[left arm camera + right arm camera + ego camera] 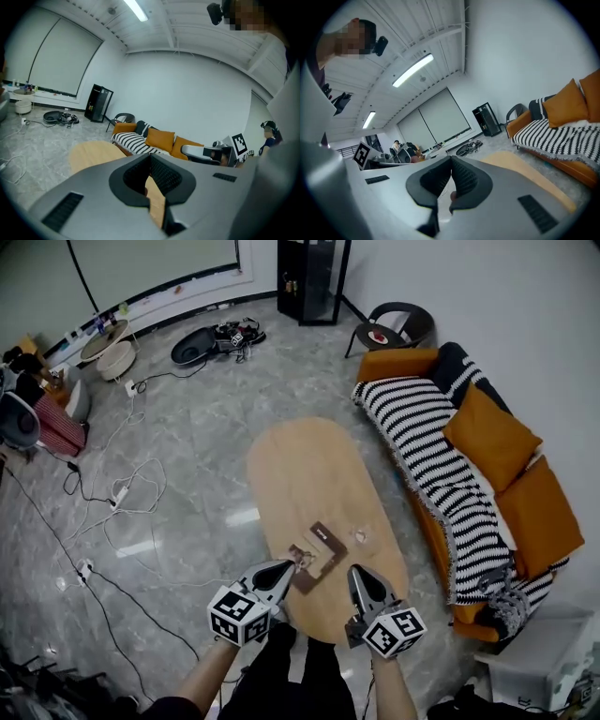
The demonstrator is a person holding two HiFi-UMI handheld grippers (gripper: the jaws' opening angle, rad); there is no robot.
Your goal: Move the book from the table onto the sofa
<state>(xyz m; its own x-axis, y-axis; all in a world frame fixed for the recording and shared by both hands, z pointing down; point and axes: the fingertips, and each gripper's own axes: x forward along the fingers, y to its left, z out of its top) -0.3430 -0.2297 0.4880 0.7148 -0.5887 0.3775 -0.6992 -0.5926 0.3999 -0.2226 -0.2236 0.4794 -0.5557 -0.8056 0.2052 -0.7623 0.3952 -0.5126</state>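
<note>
Brown book (320, 553) is lying at the near end of the counter (305, 470), with the sofa (398, 363) waiting to the right.
You are holding the left tool (288, 567) and right tool (357, 575) closed and empty, so be opening one before reaching it.

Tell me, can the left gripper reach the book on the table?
Probably yes. The left gripper hovers close by the book on the table, with nothing between them. Its jaws are shut, so they would need to open first.
</note>
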